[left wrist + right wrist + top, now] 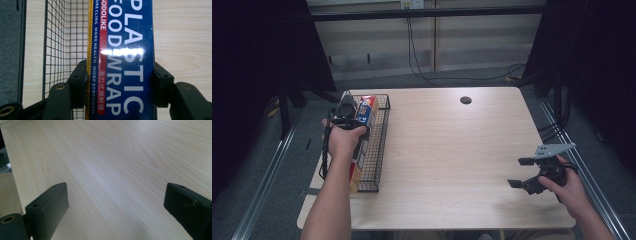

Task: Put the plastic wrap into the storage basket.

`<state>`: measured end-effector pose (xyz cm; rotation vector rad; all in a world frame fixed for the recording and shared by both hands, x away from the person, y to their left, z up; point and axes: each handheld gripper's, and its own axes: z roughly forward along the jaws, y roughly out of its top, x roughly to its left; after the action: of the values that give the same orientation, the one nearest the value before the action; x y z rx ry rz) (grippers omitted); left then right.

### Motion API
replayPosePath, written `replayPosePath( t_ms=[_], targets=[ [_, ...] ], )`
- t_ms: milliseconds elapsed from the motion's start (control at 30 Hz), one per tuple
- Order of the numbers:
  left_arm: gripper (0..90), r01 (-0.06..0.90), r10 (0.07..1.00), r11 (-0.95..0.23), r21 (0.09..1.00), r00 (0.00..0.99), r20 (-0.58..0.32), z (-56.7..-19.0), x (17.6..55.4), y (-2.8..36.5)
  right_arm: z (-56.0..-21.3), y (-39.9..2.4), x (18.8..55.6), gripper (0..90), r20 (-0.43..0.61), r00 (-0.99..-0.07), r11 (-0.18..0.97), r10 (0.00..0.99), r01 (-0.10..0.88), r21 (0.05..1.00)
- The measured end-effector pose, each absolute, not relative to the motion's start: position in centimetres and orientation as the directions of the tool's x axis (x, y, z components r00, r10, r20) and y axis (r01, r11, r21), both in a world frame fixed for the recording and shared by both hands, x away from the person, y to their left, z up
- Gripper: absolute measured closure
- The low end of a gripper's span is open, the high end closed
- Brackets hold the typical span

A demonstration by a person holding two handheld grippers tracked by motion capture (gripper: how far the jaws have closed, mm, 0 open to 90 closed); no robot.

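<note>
A long blue plastic-wrap box (122, 60) with white lettering and a yellow edge lies lengthwise in the black wire basket (62, 37). My left gripper (120, 82) is shut on that box, one jaw pressed to each long side. From above, the box (366, 112) shows past the hand that holds the left gripper (346, 112) over the basket (377, 145) at the table's left edge. My right gripper (521, 172) hovers open near the table's front right corner with nothing between its fingers (47, 207), over bare wood.
The light wooden table (447, 150) has a round black cable hole (465, 100) near its far edge. Grey floor and metal rails run along both sides. Black curtains stand at the left and right, and cables hang on the back wall.
</note>
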<state>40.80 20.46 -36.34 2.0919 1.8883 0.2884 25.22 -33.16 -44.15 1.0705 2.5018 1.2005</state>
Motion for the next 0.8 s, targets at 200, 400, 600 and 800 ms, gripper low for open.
replayPosePath(
  t_ms=[200,400,600,800],
  targets=[
    [43.1,0.935,0.994,-0.069,0.349,0.094,-0.055,-37.0,40.7,20.7,-44.3,-33.1,25.2,5.6,0.144,-0.731,0.426,0.667,0.533,0.731],
    [43.0,0.941,0.995,-0.054,0.335,0.077,-0.056,-37.8,40.9,20.9,-44.3,-33.1,25.3,5.6,0.147,-0.729,0.425,0.669,0.538,0.728],
    [42.8,0.944,0.997,-0.031,0.328,0.05,-0.051,-38.2,41.0,21.0,-44.4,-33.1,25.3,5.6,0.148,-0.731,0.427,0.666,0.537,0.727],
    [42.6,0.95,0.998,-0.02,0.31,0.035,-0.044,-38.8,41.3,21.3,-44.4,-33.1,25.3,5.6,0.145,-0.729,0.431,0.668,0.539,0.723]
  ],
)
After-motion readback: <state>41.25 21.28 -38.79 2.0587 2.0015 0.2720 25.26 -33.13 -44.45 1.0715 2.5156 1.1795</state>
